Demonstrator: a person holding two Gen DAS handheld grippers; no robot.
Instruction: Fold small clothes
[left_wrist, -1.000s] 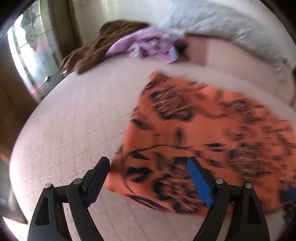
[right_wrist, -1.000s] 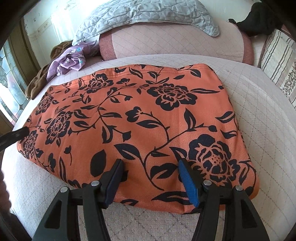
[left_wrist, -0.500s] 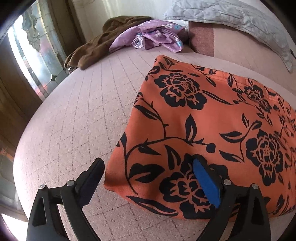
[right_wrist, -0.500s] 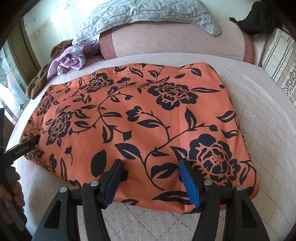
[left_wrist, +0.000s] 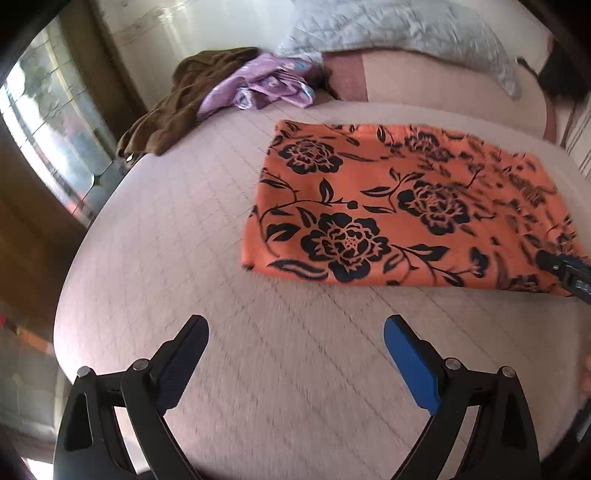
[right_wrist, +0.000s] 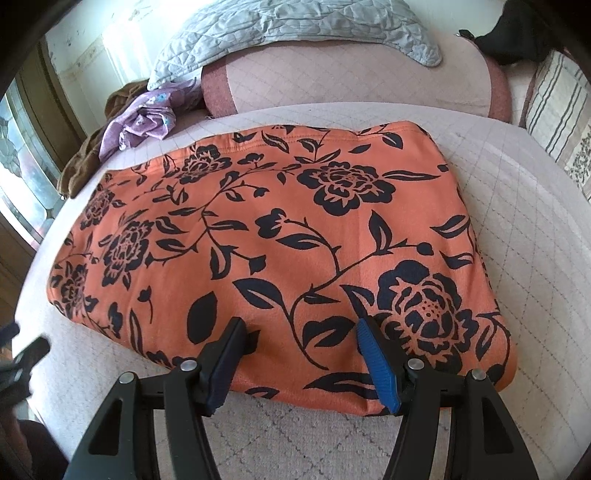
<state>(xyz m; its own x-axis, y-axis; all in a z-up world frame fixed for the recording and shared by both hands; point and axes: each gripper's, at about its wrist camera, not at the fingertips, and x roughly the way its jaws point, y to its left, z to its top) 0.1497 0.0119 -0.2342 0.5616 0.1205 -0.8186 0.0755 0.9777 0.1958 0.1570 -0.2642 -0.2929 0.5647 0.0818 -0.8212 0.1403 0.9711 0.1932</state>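
Bedding: I am working over a pale pink quilted bedspread (right_wrist: 517, 206), with an orange black-flowered cloth (right_wrist: 280, 236) lying folded flat at centre frame, a pink bolster (right_wrist: 354, 81) and grey quilted pillow (right_wrist: 295, 22) lying along the top, and a purple garment (right_wrist: 144, 122) on a brown one (left_wrist: 184, 99) sitting at upper left beside a window (left_wrist: 44, 122). Grippers: I am holding my left gripper (left_wrist: 295, 332) wide open over bare bedspread in the lower frame, apart from the cloth, while my right gripper (right_wrist: 299, 332) is resting part-open, its fingertips on the cloth's near edge, pinching nothing.
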